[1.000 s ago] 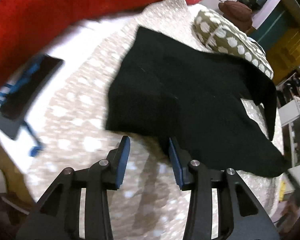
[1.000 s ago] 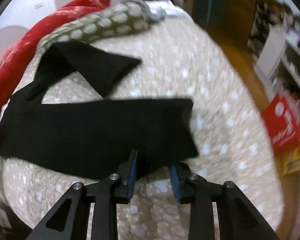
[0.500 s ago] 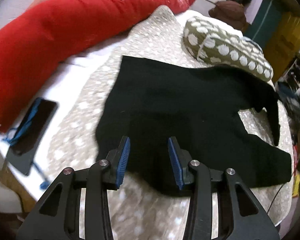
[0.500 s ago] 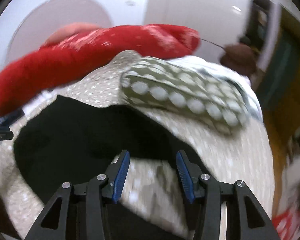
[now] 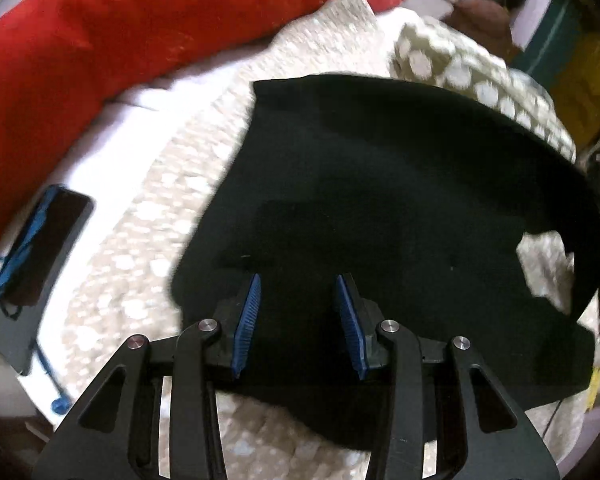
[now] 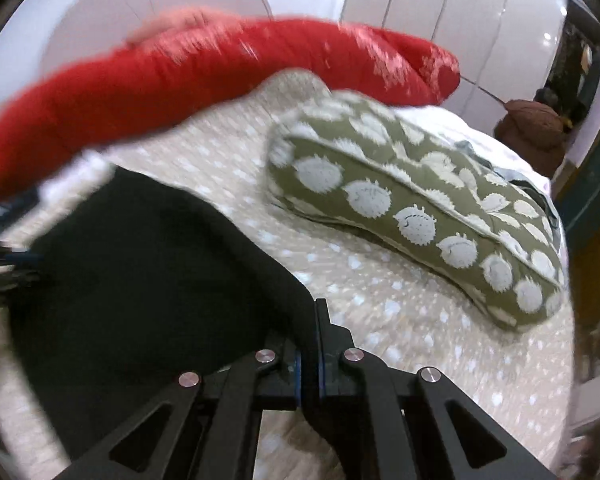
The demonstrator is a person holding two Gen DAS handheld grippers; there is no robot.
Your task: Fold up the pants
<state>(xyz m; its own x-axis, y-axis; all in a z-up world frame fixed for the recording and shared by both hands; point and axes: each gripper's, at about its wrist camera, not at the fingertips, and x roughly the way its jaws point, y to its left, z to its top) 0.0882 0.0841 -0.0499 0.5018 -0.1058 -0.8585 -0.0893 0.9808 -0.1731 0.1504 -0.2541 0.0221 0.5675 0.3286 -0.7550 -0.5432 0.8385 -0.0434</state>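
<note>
The black pants lie spread on a beige dotted bedspread. My left gripper is open, its blue pads over the pants' near edge, with nothing between them. In the right wrist view the pants fill the lower left. My right gripper is shut on an edge of the pants, and the cloth runs from the jaws down and left.
A long red pillow lies along the far side, also in the right wrist view. A green patterned pillow lies right of the pants. A dark phone with a blue cable lies at the bed's left edge.
My right gripper has closed on the pants' edge; half a second ago it was open. My left gripper moved forward over the pants and stays open.
</note>
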